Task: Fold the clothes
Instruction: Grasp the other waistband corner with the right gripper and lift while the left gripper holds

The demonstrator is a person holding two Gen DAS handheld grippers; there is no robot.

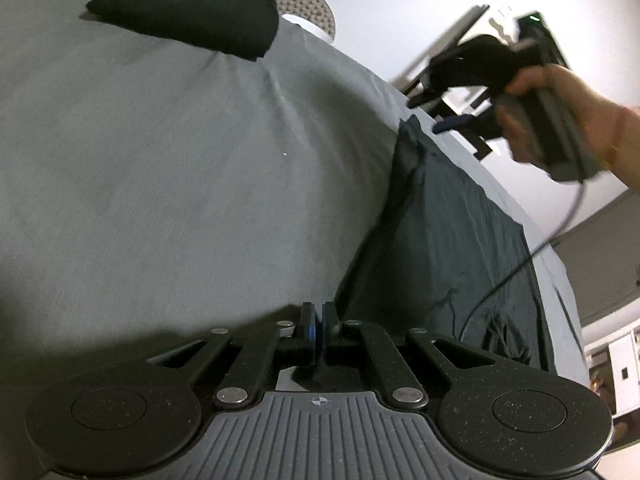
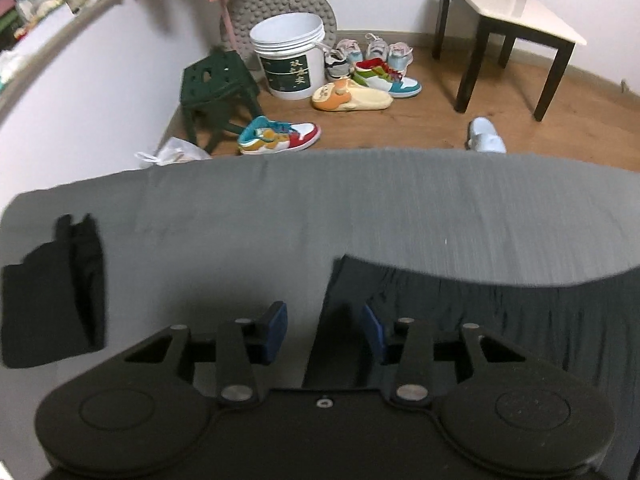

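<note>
A dark grey garment (image 1: 448, 240) lies spread flat on the grey bed sheet (image 1: 180, 160), along its right edge. My left gripper (image 1: 319, 318) is shut on the near corner of this garment, and dark cloth shows between its fingers. A hand holds my right gripper (image 1: 430, 114) above the garment's far end. In the right wrist view that gripper (image 2: 325, 332) is open with its blue pads (image 2: 276, 330) apart, hovering over the garment's (image 2: 500, 320) left edge. A folded black garment (image 1: 188, 12) rests at the far side of the bed, also seen from the right wrist (image 2: 52, 300).
Beyond the bed edge (image 2: 360, 160) is a wooden floor with several shoes (image 2: 280, 136), a white bucket (image 2: 292, 60), a green stool (image 2: 216, 88), a round grey mat (image 2: 280, 0) and a chair (image 2: 508, 12). A cable (image 1: 520, 260) hangs over the garment.
</note>
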